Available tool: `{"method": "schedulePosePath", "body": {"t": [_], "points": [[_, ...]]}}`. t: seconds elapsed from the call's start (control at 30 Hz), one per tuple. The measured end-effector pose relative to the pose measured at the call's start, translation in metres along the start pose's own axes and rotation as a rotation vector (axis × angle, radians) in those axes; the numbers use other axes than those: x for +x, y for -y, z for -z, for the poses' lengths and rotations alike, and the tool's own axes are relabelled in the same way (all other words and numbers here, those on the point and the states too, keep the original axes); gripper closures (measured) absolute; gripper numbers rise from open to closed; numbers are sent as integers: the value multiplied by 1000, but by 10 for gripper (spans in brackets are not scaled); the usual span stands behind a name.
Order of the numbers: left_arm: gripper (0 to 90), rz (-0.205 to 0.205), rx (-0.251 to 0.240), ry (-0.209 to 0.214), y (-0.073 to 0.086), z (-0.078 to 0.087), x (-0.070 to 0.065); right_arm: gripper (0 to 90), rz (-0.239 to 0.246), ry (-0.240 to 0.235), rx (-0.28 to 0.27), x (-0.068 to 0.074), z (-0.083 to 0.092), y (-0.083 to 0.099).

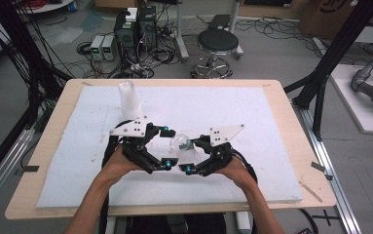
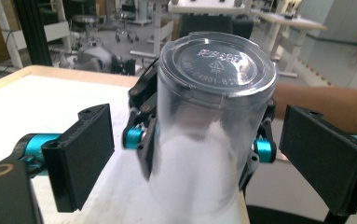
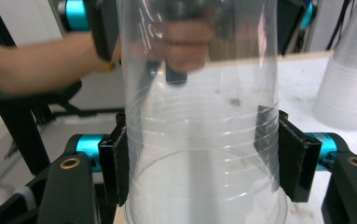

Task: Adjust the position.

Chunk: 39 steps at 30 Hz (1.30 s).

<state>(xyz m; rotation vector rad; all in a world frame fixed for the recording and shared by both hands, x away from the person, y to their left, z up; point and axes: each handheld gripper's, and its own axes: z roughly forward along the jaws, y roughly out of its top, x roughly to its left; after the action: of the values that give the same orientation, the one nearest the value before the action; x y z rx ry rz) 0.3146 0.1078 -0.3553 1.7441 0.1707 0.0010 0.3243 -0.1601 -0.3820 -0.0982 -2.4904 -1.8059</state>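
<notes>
High view showed a person's forearms coming in from the bottom edge over a wooden bench covered by a white foam mat. The left claw and the right claw faced each other near the middle of the mat, with a clear plastic cup lying on its side between them. Behind the left claw, a stack of clear plastic cups stood upside down on the mat.

Right gripper view showed the right claw clamped on the clear plastic cup near its open rim, with both black pads pressed flat against the ribbed wall. Through the cup's wall, the other claw and the hand holding it appeared blurred. The stack of clear plastic cups stood at the right edge of this view.

Left gripper view showed the cup's closed base, with embossed lettering, pointing towards the camera. The left claw stood apart, with its pads wide of the cup's wall on either side and touching nothing. Behind the cup, the right claw's pads gripped its far end.

Beyond the bench, a black stool and several grey electronic boxes with tangled cables stood on the floor.
</notes>
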Motion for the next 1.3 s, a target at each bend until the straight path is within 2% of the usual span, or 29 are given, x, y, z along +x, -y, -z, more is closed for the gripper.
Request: {"method": "schedulePosePath", "body": {"t": [0.03,0.07,0.1,0.13,0.17,0.2,0.23,0.3,0.33,0.37,0.47,0.5,0.53,0.57,0.63,0.67,0.73,0.77,0.87,0.9,0.97,1.0,1.03,1.1,1.23,1.3], "points": [[101,-9,58,-14,-5,4,0,328,-3,8,32,1,1,-2],[101,-9,58,-14,-5,4,0,328,-3,8,32,1,1,-2],[101,-33,126,-21,-12,7,0,328,-1,20,95,2,2,-9],[102,-33,126,-21,-12,7,0,328,-1,20,95,2,2,-9],[103,-37,158,-19,-15,9,0,327,7,27,156,3,4,-15],[103,-45,195,-18,-19,10,-1,327,7,25,186,4,4,-19],[104,-69,278,-24,-26,11,-1,328,5,27,214,4,4,-22],[104,-88,362,-29,-32,10,-1,329,0,31,274,5,4,-28],[105,-88,362,-29,-32,10,-1,329,0,31,274,5,4,-28],[106,-100,435,-27,-37,8,-1,329,-3,28,332,5,3,-33],[112,-125,547,-20,-42,6,-1,331,-10,31,427,5,0,-40],[114,-125,547,-20,-42,6,-1,331,-13,35,454,4,-1,-42],[114,-133,578,-18,-43,5,-1,331,-13,35,454,4,-1,-42],[117,-136,604,-18,-45,4,-1,332,-23,38,506,3,-2,-46],[120,-141,648,-7,-48,2,-1,332,-29,45,543,2,-3,-50],[123,-147,688,-5,-50,1,-1,333,-29,49,557,2,-4,-52],[123,-147,703,-6,-51,1,0,333,-40,51,572,1,-4,-54],[123,-139,728,-9,-52,1,2,334,-45,52,603,0,-5,-57],[123,-127,765,-12,-53,0,4,334,-49,46,649,1,-7,-61],[123,-127,765,-12,-53,0,4,334,-49,46,649,1,-7,-61],[123,-104,792,-9,-53,-1,7,334,-42,53,689,0,-9,-63],[123,-104,792,-9,-53,-1,7,334,-42,53,689,0,-9,-63],[123,-101,799,-5,-53,-2,8,335,-50,56,718,1,-10,-64],[123,-90,817,5,-53,-6,10,336,-51,59,739,2,-11,-65],[125,-97,829,12,-53,-11,9,337,-51,60,761,1,-14,-64],[126,-104,831,30,-53,-18,9,337,-52,61,779,2,-16,-63]]}}
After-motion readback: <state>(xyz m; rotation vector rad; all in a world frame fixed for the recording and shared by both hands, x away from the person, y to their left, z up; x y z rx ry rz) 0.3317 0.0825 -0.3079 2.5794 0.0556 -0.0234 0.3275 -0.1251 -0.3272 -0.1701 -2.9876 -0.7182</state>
